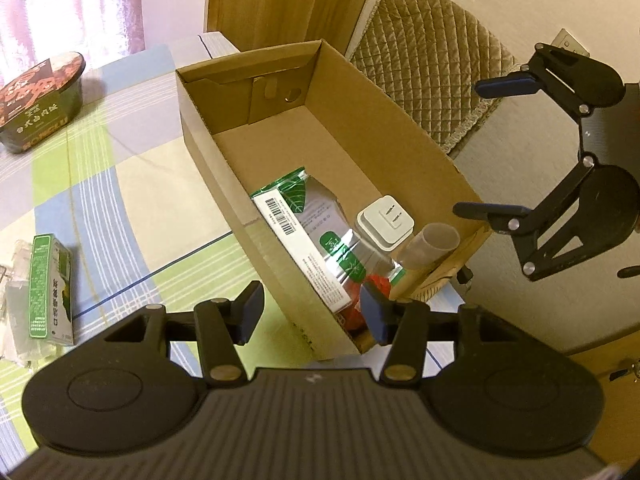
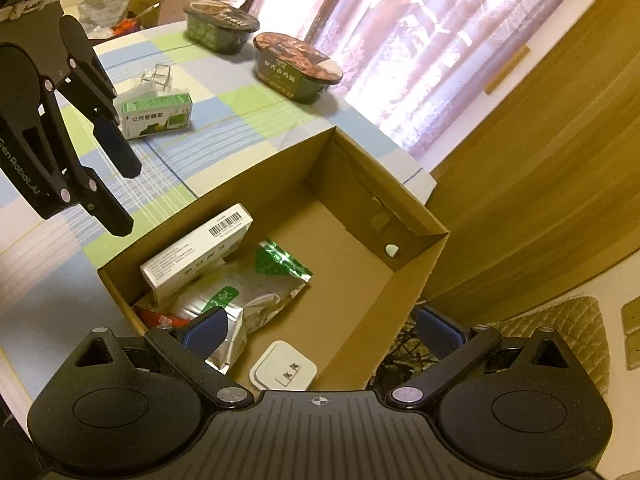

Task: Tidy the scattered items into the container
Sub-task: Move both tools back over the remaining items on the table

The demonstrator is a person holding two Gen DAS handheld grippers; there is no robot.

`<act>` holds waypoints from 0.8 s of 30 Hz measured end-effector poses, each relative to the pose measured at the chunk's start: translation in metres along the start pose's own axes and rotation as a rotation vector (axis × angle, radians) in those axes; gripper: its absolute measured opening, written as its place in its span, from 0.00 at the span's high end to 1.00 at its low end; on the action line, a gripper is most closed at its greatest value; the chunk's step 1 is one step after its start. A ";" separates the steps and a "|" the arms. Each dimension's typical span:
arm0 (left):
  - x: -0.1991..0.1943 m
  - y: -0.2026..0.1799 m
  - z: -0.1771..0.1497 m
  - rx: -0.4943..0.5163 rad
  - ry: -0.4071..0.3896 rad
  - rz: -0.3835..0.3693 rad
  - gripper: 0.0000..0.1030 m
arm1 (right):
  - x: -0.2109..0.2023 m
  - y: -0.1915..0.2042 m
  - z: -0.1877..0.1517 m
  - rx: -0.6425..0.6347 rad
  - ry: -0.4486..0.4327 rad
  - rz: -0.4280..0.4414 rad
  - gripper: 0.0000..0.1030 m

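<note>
An open cardboard box (image 1: 360,112) (image 2: 420,236) stands on the checked tablecloth. Inside lie a white barcoded carton (image 1: 304,248) (image 2: 196,252), a silver-green foil pouch (image 1: 340,236) (image 2: 256,300), a white plug adapter (image 1: 386,224) (image 2: 284,368), a translucent cup (image 1: 434,244) and something red (image 1: 356,312). My left gripper (image 1: 314,316) (image 2: 127,200) hangs open and empty over the box's near left wall. My right gripper (image 2: 320,332) (image 1: 496,148) is open and empty above the box's near end. A green carton (image 1: 50,288) (image 2: 158,116) lies out on the cloth.
Two instant-noodle bowls (image 2: 298,66) (image 2: 220,26) stand further along the table; one bowl (image 1: 40,100) shows in the left view. Clear plastic packaging (image 2: 156,76) (image 1: 16,280) lies beside the green carton. A quilted chair (image 1: 432,60) stands past the box, with wooden panelling behind.
</note>
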State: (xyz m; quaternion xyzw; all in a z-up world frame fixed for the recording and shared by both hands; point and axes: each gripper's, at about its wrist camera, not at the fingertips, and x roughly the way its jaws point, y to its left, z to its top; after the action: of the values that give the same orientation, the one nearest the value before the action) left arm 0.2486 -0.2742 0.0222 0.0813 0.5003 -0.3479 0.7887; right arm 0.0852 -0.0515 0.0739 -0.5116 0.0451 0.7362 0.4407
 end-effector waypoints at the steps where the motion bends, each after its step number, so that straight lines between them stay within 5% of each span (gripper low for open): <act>1: -0.003 0.000 -0.001 0.000 -0.003 0.000 0.54 | -0.003 0.002 0.000 -0.002 -0.002 -0.005 0.00; 16: -0.052 0.010 -0.049 -0.022 -0.049 0.045 0.49 | -0.055 0.042 0.020 0.082 -0.093 0.002 0.00; 24: -0.081 0.027 -0.110 -0.043 -0.031 0.102 0.31 | -0.072 0.092 0.037 0.181 -0.140 0.060 0.00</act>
State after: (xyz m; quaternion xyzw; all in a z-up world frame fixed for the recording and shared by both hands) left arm 0.1642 -0.1633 0.0311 0.0843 0.4905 -0.2978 0.8146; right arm 0.0013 -0.1317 0.1124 -0.4156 0.0959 0.7760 0.4647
